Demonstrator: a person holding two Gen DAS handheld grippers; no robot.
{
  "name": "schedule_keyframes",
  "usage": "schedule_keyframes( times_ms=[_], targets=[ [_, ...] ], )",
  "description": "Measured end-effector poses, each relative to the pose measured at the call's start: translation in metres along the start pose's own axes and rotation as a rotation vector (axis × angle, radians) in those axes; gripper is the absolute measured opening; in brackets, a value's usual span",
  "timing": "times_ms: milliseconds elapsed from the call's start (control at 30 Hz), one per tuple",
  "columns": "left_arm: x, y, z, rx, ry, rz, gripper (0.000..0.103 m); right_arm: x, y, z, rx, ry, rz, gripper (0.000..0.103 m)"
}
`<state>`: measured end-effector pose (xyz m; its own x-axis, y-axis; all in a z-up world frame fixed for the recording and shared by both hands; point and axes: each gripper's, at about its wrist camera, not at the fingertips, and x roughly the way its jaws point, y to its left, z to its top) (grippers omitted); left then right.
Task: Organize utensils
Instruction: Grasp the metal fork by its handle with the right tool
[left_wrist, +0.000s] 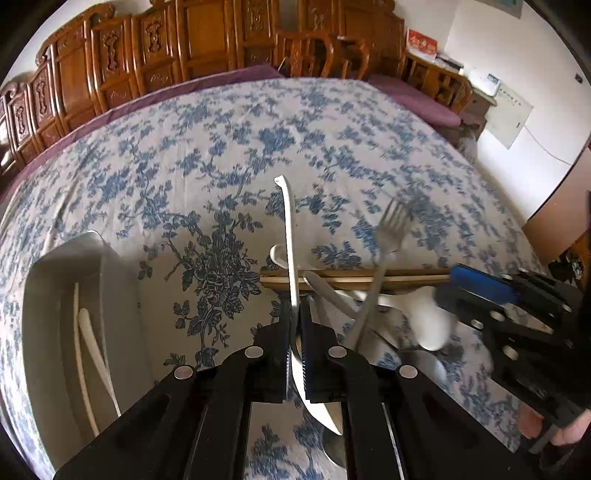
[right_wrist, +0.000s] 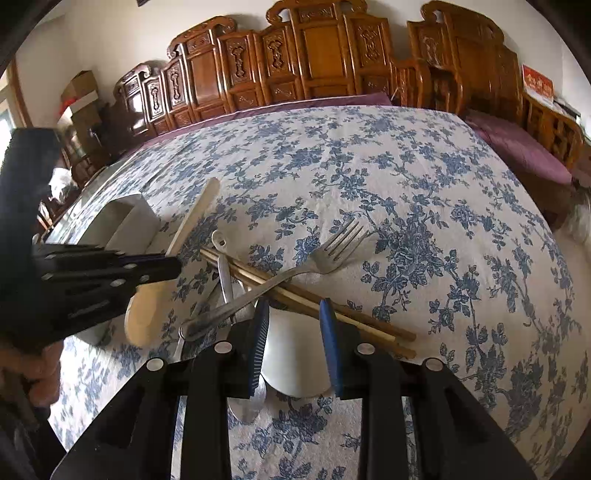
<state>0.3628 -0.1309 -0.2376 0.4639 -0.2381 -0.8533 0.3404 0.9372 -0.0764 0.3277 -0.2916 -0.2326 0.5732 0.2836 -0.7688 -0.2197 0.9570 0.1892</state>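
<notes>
A blue-flowered white cloth (right_wrist: 369, 177) covers the whole surface. At its left edge, a white rectangular plastic organizer tray (left_wrist: 44, 295) already holds a couple of pale utensils. The left gripper (left_wrist: 294, 332) is clamped on a white plastic spoon (left_wrist: 290, 236), handle pointing away. The right gripper (right_wrist: 293, 332) hovers part-open, holding nothing, over the unsorted pile: brown wooden chopsticks (right_wrist: 314, 295), a steel fork (right_wrist: 325, 254), metal spoons. Most sorting remains.

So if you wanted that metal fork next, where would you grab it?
By the bare neck just below the tines, coming from above. The fork lies slanted across the chopsticks, which prop that part off the cloth; its handle end is tangled among other cutlery.
</notes>
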Motion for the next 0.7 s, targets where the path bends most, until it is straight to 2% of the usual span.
schedule_keyframes(
  times_ms=[167, 233, 333, 700],
  targets=[
    [-0.021, -0.003, -0.002, 0.006, -0.037, -0.017, 0.004, 0.01, 0.0, 0.014, 0.037, 0.021, 0.012, 0.031],
    [-0.028, -0.002, -0.003, 0.006, -0.048, -0.023, 0.004, 0.02, 0.0, 0.018, 0.059, 0.042, 0.014, 0.039],
    [-0.038, 0.0, -0.007, 0.005, -0.061, -0.032, 0.004, 0.034, -0.002, 0.023, 0.113, 0.072, 0.016, 0.04],
    [-0.069, 0.012, -0.016, -0.008, -0.11, -0.058, 0.004, 0.066, 0.001, 0.034, 0.201, 0.166, -0.07, 0.039]
  ],
)
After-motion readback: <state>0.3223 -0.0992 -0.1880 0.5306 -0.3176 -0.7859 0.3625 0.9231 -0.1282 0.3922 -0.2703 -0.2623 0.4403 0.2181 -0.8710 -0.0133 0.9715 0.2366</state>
